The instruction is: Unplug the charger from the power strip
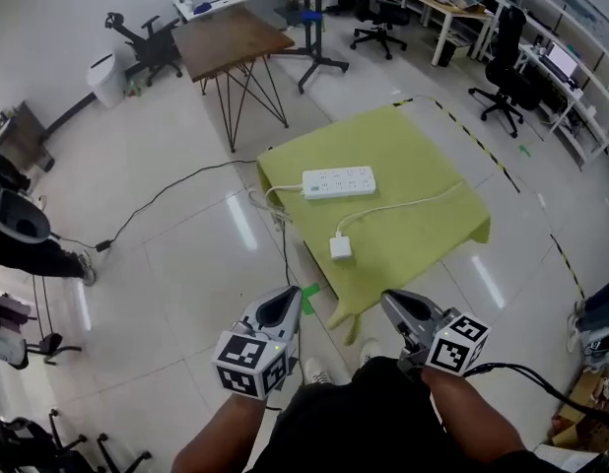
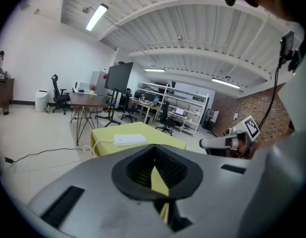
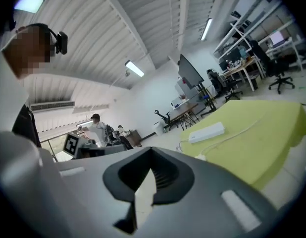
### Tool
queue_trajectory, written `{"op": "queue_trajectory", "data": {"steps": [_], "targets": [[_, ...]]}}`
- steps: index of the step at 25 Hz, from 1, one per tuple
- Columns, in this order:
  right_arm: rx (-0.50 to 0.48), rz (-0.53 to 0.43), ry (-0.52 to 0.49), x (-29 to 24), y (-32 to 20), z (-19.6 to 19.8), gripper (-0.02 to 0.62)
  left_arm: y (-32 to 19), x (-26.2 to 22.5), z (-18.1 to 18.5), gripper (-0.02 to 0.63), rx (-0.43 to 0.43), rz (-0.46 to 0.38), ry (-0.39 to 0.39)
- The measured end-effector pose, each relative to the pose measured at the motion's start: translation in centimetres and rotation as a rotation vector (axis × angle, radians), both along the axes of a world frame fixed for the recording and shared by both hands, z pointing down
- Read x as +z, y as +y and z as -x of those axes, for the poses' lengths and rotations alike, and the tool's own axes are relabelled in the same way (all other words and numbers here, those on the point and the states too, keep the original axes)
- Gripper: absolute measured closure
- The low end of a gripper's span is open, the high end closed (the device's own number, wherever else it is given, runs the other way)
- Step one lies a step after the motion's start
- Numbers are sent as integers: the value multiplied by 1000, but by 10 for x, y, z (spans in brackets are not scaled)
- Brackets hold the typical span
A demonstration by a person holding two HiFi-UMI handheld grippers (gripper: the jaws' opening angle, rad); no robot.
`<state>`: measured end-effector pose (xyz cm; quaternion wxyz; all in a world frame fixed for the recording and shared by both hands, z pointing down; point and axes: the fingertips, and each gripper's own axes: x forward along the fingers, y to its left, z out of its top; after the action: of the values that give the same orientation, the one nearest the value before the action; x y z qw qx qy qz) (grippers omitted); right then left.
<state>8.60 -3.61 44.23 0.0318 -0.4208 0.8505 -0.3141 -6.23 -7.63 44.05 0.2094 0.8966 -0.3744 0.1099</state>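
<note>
A white power strip (image 1: 339, 181) lies on the low table under a yellow-green cloth (image 1: 423, 156). The white charger (image 1: 341, 247) lies flat on the cloth nearer me, apart from the strip, and its white cable (image 1: 403, 206) curves off to the right. My left gripper (image 1: 281, 304) and right gripper (image 1: 401, 305) hang close to my body, short of the table's near corner, both shut and empty. The left gripper view looks level across at the strip (image 2: 129, 140) and at the right gripper (image 2: 207, 143). The right gripper view shows the strip (image 3: 207, 132) and charger (image 3: 200, 157).
A black cable (image 1: 157, 197) runs across the shiny floor to the table's left side. A wooden table (image 1: 231, 37) stands behind, with office chairs and desks (image 1: 442, 8) further back. Striped floor tape (image 1: 477, 141) passes on the right. A person (image 1: 19, 230) stands at the far left.
</note>
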Motion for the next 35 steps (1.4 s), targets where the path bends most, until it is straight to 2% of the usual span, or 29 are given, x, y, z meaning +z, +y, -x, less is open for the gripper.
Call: {"op": "queue_trajectory", "data": {"steps": [6,9,14,18,26,35], "targets": [[14,-38,56,-27,67,-29,594,30,-20,-33,600,45,-54,5],[9,-59,76,-41,95,-40,594,45,-20,-45,600,27,-51,5],[-10,-104,196,-54,159,-61,594,81,-19,-65,600,-27,-46,17],[-5,-119,252,-53,209,-84,595,125,-28,-87,600,-40,-59,22],[-43,-139,250,-45,264,-98,595,204,-33,-109,600,-35,-89,-21],[-55,-168,225,-47,282,-106,595,238,-34,-115,600,-59,-99,-39]]}}
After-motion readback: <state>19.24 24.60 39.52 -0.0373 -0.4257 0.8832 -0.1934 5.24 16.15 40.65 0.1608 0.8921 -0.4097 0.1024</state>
